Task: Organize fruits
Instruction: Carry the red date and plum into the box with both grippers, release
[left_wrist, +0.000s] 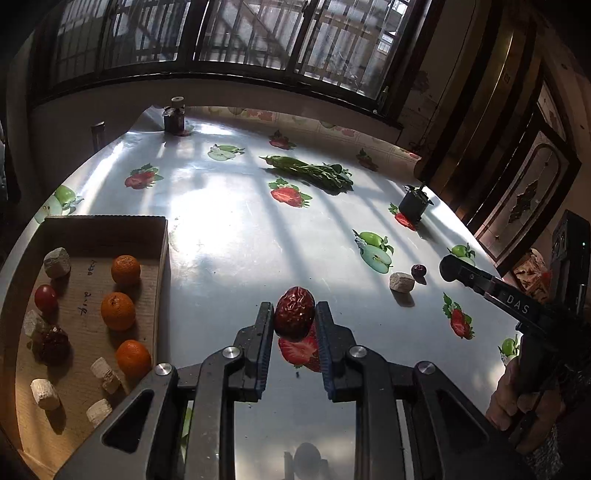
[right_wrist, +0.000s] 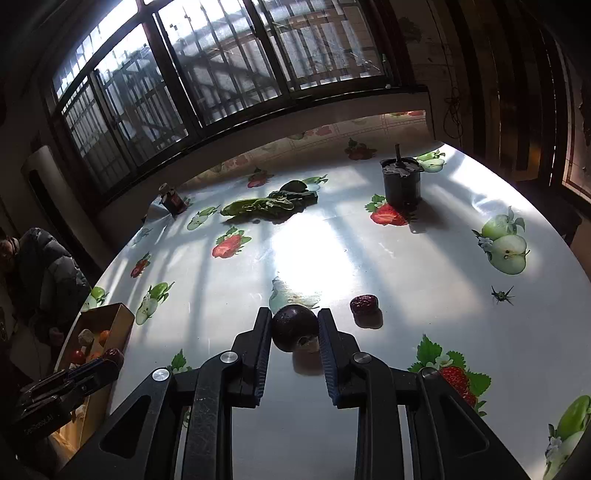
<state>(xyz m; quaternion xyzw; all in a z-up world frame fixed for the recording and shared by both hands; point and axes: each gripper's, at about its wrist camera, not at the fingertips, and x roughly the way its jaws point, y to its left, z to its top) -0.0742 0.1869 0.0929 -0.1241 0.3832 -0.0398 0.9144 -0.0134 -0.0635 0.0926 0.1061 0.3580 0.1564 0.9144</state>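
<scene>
The left gripper (left_wrist: 294, 325) clamps a wrinkled red jujube (left_wrist: 294, 312) right of the open cardboard box (left_wrist: 162, 236) holding three oranges (left_wrist: 118, 311); the right gripper (right_wrist: 295, 328), lettered "DAS", clamps a dark round plum (right_wrist: 293, 326).

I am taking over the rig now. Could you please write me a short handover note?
Left gripper: shut on a red date.
Right gripper: shut on a dark round fruit.
Done: the cardboard box holds three mandarins, a cherry tomato and more.
Left: box both held fruits, then probably the loose date and pale chunk on the table.
</scene>
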